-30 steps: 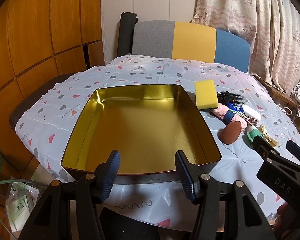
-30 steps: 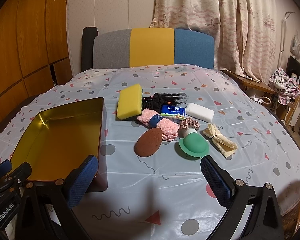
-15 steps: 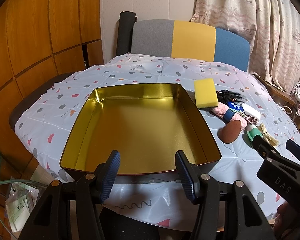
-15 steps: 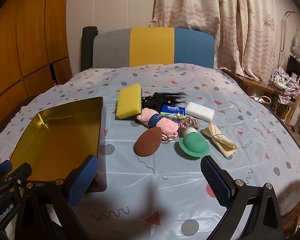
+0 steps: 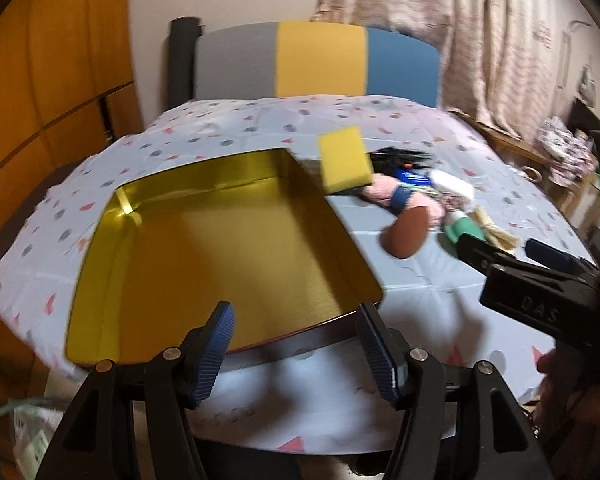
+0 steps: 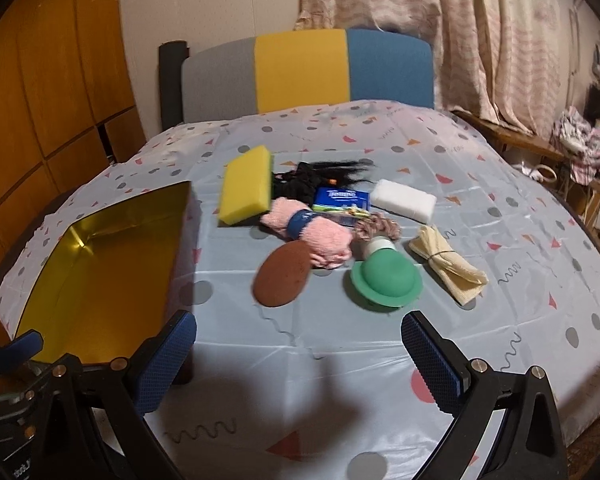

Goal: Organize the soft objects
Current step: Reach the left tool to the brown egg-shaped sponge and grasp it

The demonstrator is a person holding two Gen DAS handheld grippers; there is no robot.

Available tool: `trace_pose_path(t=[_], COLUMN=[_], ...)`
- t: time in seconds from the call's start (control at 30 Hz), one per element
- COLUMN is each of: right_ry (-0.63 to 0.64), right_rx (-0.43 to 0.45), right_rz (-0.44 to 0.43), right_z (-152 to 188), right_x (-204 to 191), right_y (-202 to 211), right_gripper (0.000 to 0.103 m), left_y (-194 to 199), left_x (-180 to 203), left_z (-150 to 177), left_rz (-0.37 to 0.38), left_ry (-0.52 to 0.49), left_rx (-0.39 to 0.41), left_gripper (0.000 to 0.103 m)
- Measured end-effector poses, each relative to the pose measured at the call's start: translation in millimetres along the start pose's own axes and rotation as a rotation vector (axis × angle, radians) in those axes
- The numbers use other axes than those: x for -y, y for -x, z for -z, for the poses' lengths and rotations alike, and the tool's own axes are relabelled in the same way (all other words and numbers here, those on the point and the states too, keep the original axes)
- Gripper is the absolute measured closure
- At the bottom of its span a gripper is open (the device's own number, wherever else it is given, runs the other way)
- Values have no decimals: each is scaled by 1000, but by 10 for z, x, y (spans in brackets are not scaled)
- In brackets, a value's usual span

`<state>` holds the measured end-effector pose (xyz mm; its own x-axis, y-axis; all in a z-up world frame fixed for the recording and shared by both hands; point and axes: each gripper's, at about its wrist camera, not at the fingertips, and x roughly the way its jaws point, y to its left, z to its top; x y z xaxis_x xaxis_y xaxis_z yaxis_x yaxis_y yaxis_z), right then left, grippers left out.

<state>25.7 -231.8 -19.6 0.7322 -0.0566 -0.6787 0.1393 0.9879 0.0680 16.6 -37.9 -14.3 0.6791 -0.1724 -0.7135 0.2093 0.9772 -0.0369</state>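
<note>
An empty gold tin tray [image 5: 204,248] sits on the patterned tablecloth, at the left in the right wrist view [image 6: 100,264]. Right of it lies a cluster of soft things: a yellow sponge [image 6: 246,191], black hair piece [image 6: 320,178], pink sock roll [image 6: 316,236], brown pad [image 6: 283,273], green puff [image 6: 386,278], white block [image 6: 403,201], tissue pack [image 6: 342,199], cream cloth [image 6: 446,264]. My left gripper [image 5: 296,354] is open and empty at the tray's near edge. My right gripper [image 6: 300,360] is wide open and empty, in front of the cluster.
A grey, yellow and blue chair back [image 6: 304,74] stands behind the table. Wooden panels [image 6: 52,92] are on the left, curtains [image 6: 440,28] behind, a cluttered side table [image 6: 580,148] on the right. The right gripper's body [image 5: 540,292] shows in the left wrist view.
Both views have shifted: the left gripper has swung to the right with motion blur, and the right gripper has moved forward toward the cluster. No object has moved.
</note>
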Motion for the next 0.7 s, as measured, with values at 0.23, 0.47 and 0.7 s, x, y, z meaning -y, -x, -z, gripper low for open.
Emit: trace_pose_path(t=[0.23,0.47,0.7], right_ry=[-61,-107,-126], right_rx=[-24,-46,-83], right_rz=[48,58,11], right_z=[-138,-324,-565], right_x=[451,908,1427], right_y=[-87,-113,-225], right_gripper=[0,0,0], left_y=[-145,-327,-602], left_x=[89,410,750], left_z=[-340,-644,-804], left_rz=[148,218,294], left_ry=[1,-121,-268], left_rx=[-24,-34,-46], left_gripper=[32,19,1])
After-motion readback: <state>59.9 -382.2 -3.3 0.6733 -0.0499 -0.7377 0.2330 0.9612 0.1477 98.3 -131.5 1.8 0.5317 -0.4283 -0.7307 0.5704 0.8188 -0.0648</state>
